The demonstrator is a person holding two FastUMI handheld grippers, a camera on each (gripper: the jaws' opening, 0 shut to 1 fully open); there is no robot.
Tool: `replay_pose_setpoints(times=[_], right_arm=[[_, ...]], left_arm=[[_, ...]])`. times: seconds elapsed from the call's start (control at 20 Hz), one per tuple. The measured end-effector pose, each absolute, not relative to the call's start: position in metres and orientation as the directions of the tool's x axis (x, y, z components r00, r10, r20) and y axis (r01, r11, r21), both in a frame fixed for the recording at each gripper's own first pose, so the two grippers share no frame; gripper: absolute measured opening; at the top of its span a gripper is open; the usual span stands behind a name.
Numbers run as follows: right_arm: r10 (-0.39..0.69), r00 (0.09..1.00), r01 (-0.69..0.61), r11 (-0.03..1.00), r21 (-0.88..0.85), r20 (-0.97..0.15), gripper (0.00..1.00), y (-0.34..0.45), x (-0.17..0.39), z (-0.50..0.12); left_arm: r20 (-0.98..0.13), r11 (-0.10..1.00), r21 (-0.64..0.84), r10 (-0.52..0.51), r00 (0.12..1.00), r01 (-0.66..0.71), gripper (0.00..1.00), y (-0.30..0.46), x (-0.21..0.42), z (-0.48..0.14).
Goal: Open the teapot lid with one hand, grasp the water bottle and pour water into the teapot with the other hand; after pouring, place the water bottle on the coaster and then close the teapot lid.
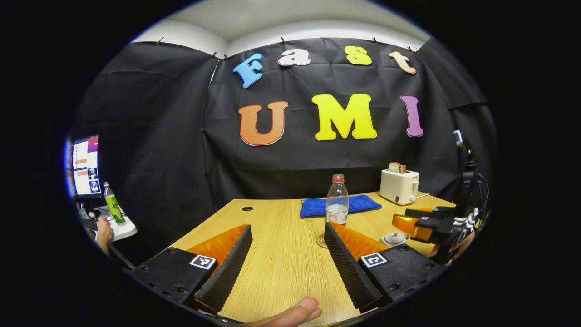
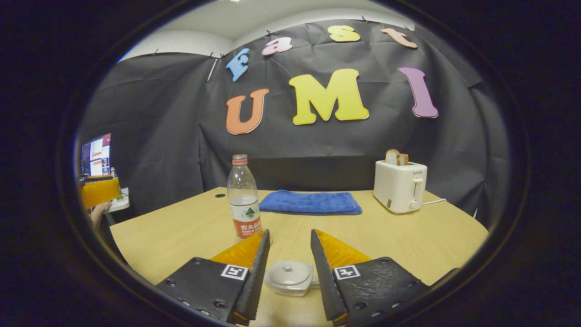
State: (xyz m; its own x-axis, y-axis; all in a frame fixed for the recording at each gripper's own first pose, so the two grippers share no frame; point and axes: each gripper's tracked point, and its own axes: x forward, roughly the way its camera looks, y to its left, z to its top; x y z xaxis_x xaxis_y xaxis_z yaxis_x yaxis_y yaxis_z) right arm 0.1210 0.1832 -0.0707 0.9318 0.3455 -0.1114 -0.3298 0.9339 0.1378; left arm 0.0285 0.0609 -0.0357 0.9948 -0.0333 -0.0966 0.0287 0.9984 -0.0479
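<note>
A clear water bottle point(image 1: 337, 200) with a red cap and some water stands upright mid-table; it is also in the right gripper view point(image 2: 243, 200). A round coaster point(image 1: 321, 240) peeks out at its foot, partly behind my finger. The small glass teapot point(image 2: 290, 277) sits with its white lid on, low between the fingers of my right gripper point(image 2: 290, 232), which is open and not touching it. My left gripper point(image 1: 287, 225) is open wide over bare table, left of the bottle. The teapot point(image 1: 394, 238) and the right gripper point(image 1: 411, 219) show to its right.
A folded blue towel point(image 2: 311, 202) lies at the back of the wooden table point(image 2: 181, 236). A white toaster point(image 2: 400, 186) holding bread stands back right. A monitor point(image 1: 86, 165) and a green bottle point(image 1: 113, 206) are on a side desk at left. A thumb point(image 1: 290, 313) shows below.
</note>
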Motion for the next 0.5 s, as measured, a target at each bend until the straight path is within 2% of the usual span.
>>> replay_pose_setpoints(times=[0.05,0.2,0.4,0.5], right_arm=[[0.343,0.934,-0.329,0.935,0.134,-0.097,0.63,0.178,0.114,-0.060],[0.308,0.950,-0.301,0.948,0.100,-0.057,0.94,0.150,0.093,-0.031],[0.225,0.973,-0.222,0.973,0.059,-0.045,0.99,0.106,0.068,-0.011],[0.164,0.986,-0.162,0.986,0.038,-0.038,0.96,0.077,0.055,-0.002]], left_arm=[[-0.099,0.999,-0.042,-0.039,0.994,0.035,1.00,0.059,0.027,-0.034],[-0.088,0.999,-0.019,-0.047,0.995,0.045,1.00,0.055,0.020,-0.027],[-0.097,0.999,-0.009,-0.041,0.994,0.040,1.00,0.051,0.012,-0.023],[-0.124,0.999,0.018,-0.028,0.992,0.031,1.00,0.052,0.007,-0.023]])
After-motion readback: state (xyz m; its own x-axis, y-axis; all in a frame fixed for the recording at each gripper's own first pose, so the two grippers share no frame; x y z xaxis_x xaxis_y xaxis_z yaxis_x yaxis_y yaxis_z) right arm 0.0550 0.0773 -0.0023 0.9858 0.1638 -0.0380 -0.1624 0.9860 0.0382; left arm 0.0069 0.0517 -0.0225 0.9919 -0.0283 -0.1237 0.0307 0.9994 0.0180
